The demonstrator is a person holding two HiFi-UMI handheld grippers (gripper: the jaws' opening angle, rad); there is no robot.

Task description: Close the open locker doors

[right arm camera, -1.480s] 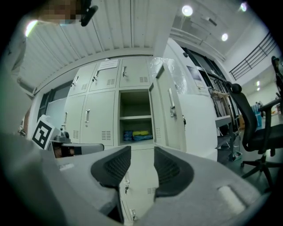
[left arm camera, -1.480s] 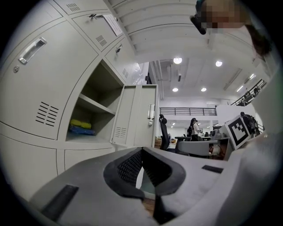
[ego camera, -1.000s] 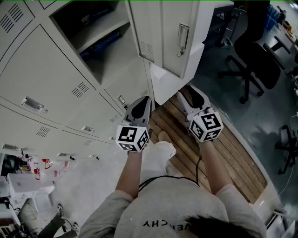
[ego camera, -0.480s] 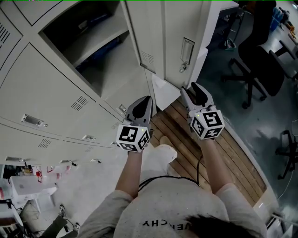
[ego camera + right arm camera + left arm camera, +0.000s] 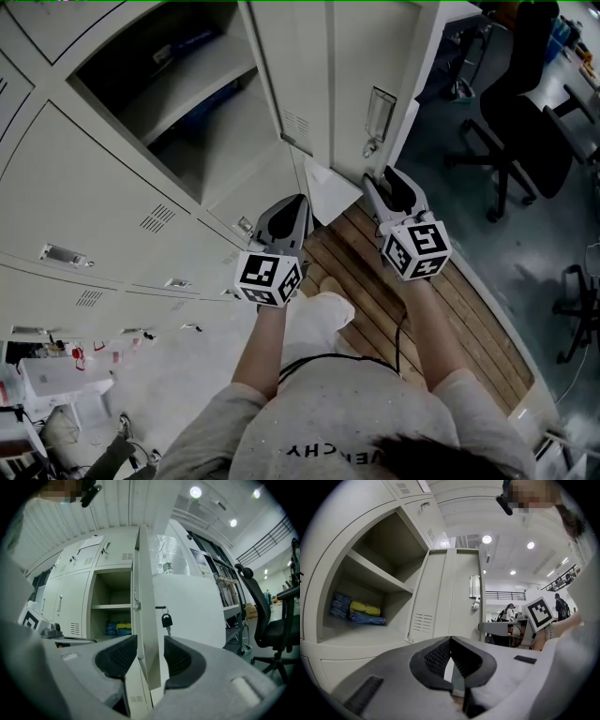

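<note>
Locker door point(image 5: 349, 66) stands swung out from the wall of lockers, right ahead of the right gripper point(image 5: 392, 174). In the right gripper view its thin free edge rises in line with the gap between the jaws, just beyond their tips, and neither pad touches it. Those jaws stand apart and have just been opening. A key point(image 5: 166, 619) hangs just right of that edge, and the door's handle point(image 5: 378, 116) sits above the right jaws. Left of the door, ahead of and above the left gripper point(image 5: 297, 200), is the open compartment point(image 5: 234, 131). A shelf point(image 5: 377, 573) runs across it, and blue and yellow packs point(image 5: 358, 611) lie on its bottom. The left jaws are closed together with nothing between them. Closed lockers point(image 5: 84, 187) fill the wall further to their left. An office chair point(image 5: 520, 122) stands well off to the right of the right jaws, and a wooden floor point(image 5: 459, 319) lies under both grippers. Both forearms reach forward side by side. Each gripper is held level and pointed at the lockers, its marker cube point(image 5: 267, 277) toward the person.
</note>
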